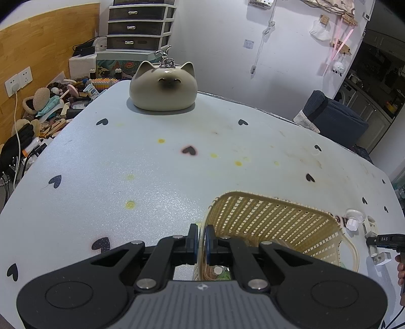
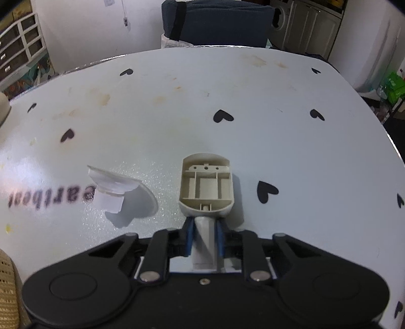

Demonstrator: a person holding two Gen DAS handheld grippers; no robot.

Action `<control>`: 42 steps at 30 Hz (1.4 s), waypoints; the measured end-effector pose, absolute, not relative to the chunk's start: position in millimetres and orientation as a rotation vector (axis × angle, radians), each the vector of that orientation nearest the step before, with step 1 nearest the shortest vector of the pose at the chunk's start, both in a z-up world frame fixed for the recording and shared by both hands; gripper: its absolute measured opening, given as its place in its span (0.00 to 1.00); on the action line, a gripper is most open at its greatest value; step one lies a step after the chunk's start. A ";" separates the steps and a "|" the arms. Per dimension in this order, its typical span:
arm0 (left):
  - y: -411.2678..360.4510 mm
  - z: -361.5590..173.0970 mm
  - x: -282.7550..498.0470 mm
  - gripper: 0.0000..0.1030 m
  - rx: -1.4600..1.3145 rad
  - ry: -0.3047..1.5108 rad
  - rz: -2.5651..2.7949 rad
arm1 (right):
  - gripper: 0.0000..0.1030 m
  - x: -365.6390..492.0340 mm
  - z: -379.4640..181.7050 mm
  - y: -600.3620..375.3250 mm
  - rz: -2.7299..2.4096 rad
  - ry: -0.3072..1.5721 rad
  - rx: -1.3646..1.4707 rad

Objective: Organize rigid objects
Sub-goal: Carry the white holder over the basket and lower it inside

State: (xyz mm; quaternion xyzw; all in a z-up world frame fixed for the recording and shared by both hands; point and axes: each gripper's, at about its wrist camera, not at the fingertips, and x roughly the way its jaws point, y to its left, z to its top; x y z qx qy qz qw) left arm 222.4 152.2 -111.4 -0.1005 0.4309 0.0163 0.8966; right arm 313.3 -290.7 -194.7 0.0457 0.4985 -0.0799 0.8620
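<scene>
Two grippers are engaged: the left gripper [image 1: 201, 240] is clamped on the basket [image 1: 273, 217] rim at lower centre, while the right gripper [image 2: 204, 238] is closed on the beige plastic part's [image 2: 205, 184] narrow stem. Slippage or twisting could result, since only the stem is pinched.

We see a cat-shaped ceramic pot [image 1: 163, 87] at the far edge of the pale tablecloth with black hearts [image 1: 152, 177]. Behind it stands a drawer unit [image 1: 140, 25]; left of it a cluttered heap [image 1: 50, 106] lies below a wall socket [image 1: 19, 81]. A dark blue chair [image 2: 217, 22] sits beyond the table.
</scene>
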 end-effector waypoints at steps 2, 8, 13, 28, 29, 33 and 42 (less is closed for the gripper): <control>152.5 -111.4 222.5 0.06 -0.211 0.893 0.033 | 0.19 313.3 -194.7 -287.6 -0.169 1.045 0.074; 153.1 -111.3 223.9 0.06 -0.210 0.894 0.028 | 0.19 310.3 -194.7 -286.9 -0.179 1.026 0.071; 154.6 -111.6 224.2 0.06 -0.215 0.895 0.024 | 0.19 301.5 -189.0 -283.7 -0.195 0.960 0.076; 153.2 -112.1 228.8 0.06 -0.214 0.894 0.021 | 0.19 291.3 -63.7 -203.3 0.429 0.739 -0.007; 153.4 -112.0 229.1 0.06 -0.214 0.895 0.021 | 0.19 290.0 -59.1 -190.1 0.486 0.733 -0.044; 154.0 -112.1 230.3 0.06 -0.218 0.895 0.020 | 0.19 290.6 -49.8 -142.0 0.695 0.745 -0.205; 154.0 -112.5 231.4 0.06 -0.223 0.896 0.024 | 0.19 278.6 -66.4 -68.4 1.019 0.843 -0.476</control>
